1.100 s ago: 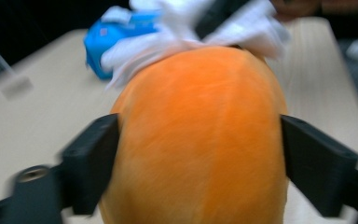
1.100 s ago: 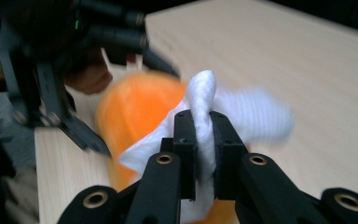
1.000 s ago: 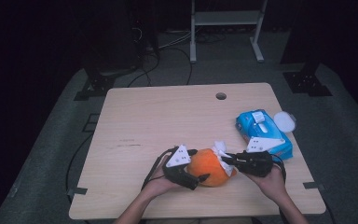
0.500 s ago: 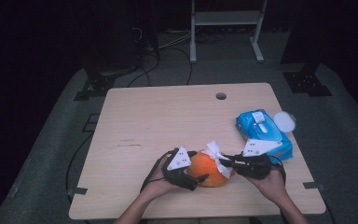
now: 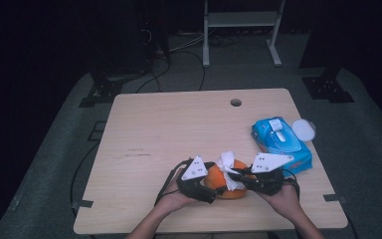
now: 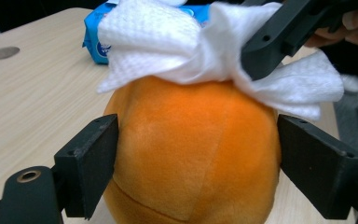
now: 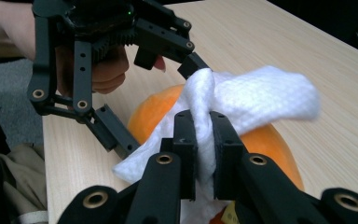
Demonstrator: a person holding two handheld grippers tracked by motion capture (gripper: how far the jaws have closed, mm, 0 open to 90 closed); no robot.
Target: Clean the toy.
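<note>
Wiping in hand: orange ball [image 5: 226, 181] at the table's [image 5: 179, 129] near edge, braced between the left gripper's [image 6: 193, 163] closing jaws so it cannot roll. Right gripper [image 7: 203, 140] pinches a wipe [image 7: 261, 100] atop the ball. Wipe pack [image 5: 281, 142] just right of the ball.

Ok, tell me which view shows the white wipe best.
The right gripper view: the white wipe is seen whole, draped over the orange plush ball and pinched between that gripper's jaws. The left gripper view gives it bunched on top, partly behind a jaw. The high view shows a small white patch.
</note>
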